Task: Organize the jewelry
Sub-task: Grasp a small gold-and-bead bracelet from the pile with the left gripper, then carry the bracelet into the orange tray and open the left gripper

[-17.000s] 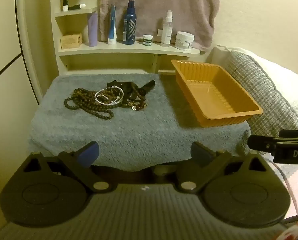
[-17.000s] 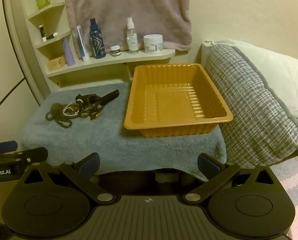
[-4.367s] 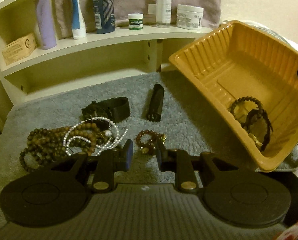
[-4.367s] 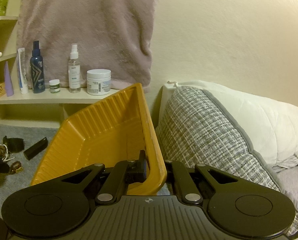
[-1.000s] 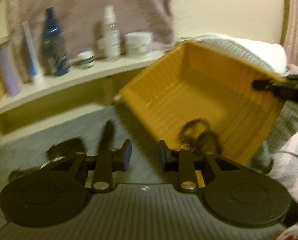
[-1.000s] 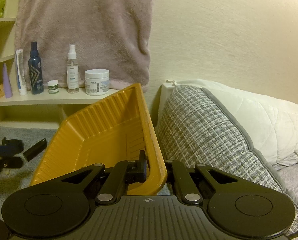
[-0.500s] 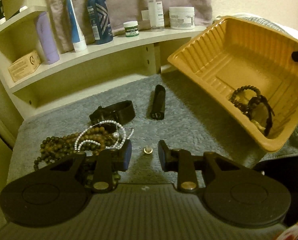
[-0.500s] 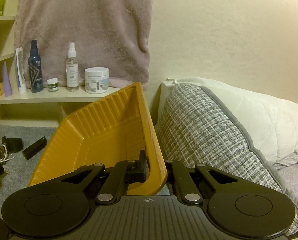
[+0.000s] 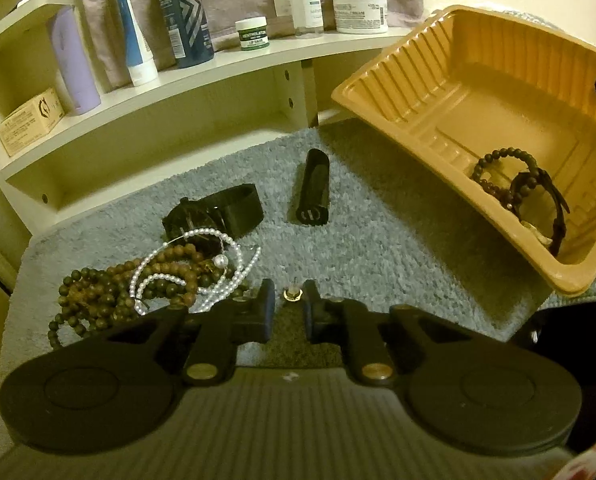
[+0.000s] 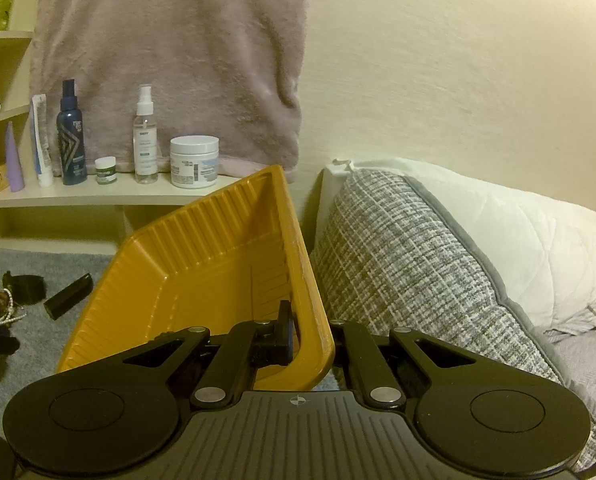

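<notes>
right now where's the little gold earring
In the left wrist view the little gold earring lies on the grey towel, between the tips of the left tongs, just right of the pearl and wooden bead pile.

Grey towel (jewelry, tray atop).

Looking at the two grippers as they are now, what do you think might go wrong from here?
The small gold earring sits between the left gripper's closing jaws; being tiny, it could slip out or sink into the grey towel. The right gripper holds the orange plastic tray tilted by its rim, so the dark beaded bracelets inside could slide out.
</notes>
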A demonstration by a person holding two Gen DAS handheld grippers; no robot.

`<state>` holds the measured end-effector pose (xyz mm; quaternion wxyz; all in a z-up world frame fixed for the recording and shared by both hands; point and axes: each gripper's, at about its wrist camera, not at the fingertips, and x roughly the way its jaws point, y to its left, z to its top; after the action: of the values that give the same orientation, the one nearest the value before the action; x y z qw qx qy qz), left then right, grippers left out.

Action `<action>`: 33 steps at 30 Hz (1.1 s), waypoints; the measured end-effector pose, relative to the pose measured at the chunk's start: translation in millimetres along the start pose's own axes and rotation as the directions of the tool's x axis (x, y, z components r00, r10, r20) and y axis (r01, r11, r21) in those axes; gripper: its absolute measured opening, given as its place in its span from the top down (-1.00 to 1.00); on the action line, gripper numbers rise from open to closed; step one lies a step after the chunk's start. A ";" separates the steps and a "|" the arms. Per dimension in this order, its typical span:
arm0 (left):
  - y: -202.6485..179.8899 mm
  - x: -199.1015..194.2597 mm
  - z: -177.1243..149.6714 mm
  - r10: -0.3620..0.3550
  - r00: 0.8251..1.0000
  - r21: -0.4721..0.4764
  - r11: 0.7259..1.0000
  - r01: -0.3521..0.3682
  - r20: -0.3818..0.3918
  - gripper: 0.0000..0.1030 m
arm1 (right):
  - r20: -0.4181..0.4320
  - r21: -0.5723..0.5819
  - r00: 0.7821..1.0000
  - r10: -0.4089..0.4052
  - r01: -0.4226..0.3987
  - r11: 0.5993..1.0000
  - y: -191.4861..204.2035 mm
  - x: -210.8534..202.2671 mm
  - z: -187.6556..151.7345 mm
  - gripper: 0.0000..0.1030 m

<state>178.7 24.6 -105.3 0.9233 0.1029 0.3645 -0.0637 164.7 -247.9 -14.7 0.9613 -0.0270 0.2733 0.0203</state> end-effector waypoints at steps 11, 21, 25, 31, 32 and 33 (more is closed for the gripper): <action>-1.6 0.2 1.0 -0.013 1.000 0.001 1.000 0.013 0.004 0.84 | -0.001 0.001 1.000 0.000 0.000 1.000 0.1 0.1 0.1 0.89; -12.7 -17.7 17.0 -0.056 0.997 0.006 0.998 0.056 0.060 0.84 | -0.001 0.002 1.000 0.001 -0.001 1.000 -0.7 0.4 0.1 0.89; -24.2 -25.2 27.9 -0.101 0.991 0.012 0.995 0.100 0.086 0.84 | -0.001 0.002 1.000 0.001 -0.001 1.000 -1.3 0.9 0.6 0.89; -49.5 -33.4 44.8 -0.181 0.975 0.039 0.983 0.177 0.128 0.84 | 0.000 0.003 1.000 0.001 -0.001 1.000 -1.4 1.2 1.0 0.89; -54.5 -34.4 47.5 -0.195 0.972 0.049 0.981 0.190 0.133 0.84 | 0.000 0.004 1.000 0.001 -0.001 1.000 -1.8 1.4 1.1 0.89; -57.9 -34.7 49.1 -0.204 0.969 0.056 0.979 0.198 0.137 0.84 | 0.000 0.005 1.000 0.002 -0.002 1.000 -2.1 1.5 1.3 0.89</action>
<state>174.7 -41.7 -54.8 0.9333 0.0799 0.3050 -0.1718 166.7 -250.0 -14.4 0.9613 -0.0243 0.2735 0.0205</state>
